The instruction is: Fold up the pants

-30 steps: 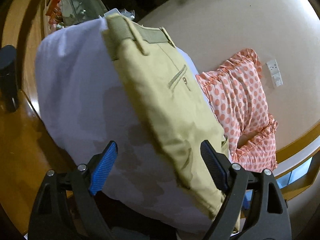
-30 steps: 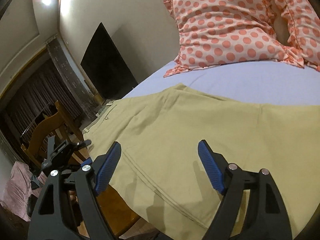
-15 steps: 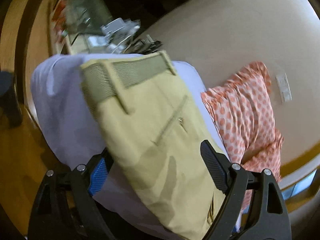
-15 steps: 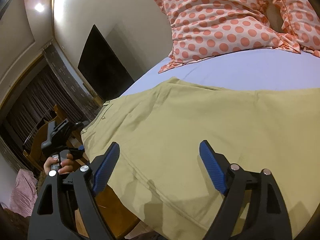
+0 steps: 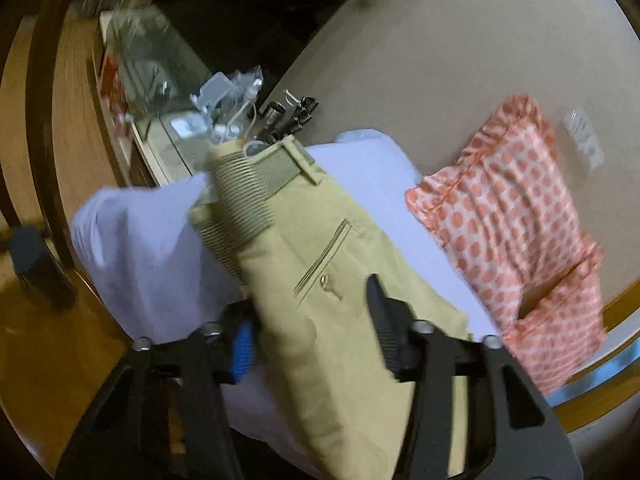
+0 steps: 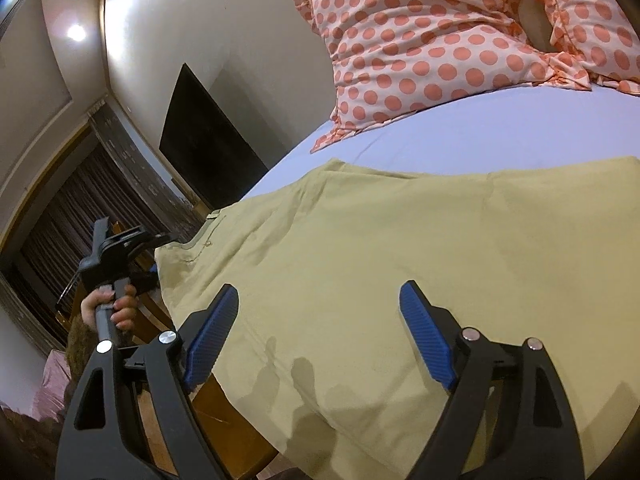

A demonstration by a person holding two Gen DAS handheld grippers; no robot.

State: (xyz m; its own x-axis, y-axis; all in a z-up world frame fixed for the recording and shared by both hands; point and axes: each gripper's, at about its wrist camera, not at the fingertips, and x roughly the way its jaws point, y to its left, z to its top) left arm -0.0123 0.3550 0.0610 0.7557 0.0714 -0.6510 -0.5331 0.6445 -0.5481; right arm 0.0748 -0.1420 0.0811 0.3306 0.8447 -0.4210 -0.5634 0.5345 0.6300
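Khaki pants (image 5: 320, 280) lie lengthwise on a lavender bed sheet (image 5: 152, 240). Their ribbed waistband (image 5: 256, 184) is at the far end, with a zipped back pocket (image 5: 324, 256) nearer. My left gripper (image 5: 312, 340) is open and straddles the pants' near part, its left finger partly hidden behind the cloth. In the right wrist view the pants (image 6: 400, 260) spread flat. My right gripper (image 6: 320, 332) is open just above their near edge. The left gripper (image 6: 116, 248) shows there too, held by a hand at the waistband end.
A pink polka-dot pillow (image 5: 520, 216) lies at the head of the bed; it also shows in the right wrist view (image 6: 460, 36). A cluttered glass-topped table (image 5: 192, 112) stands past the waistband. A dark TV (image 6: 208, 148) hangs on the wall. Wooden floor (image 5: 48, 360) lies beside the bed.
The left gripper has moved in over the pants toward the waistband, and its view has swung. The right gripper has edged forward over the cloth. Both stay open.
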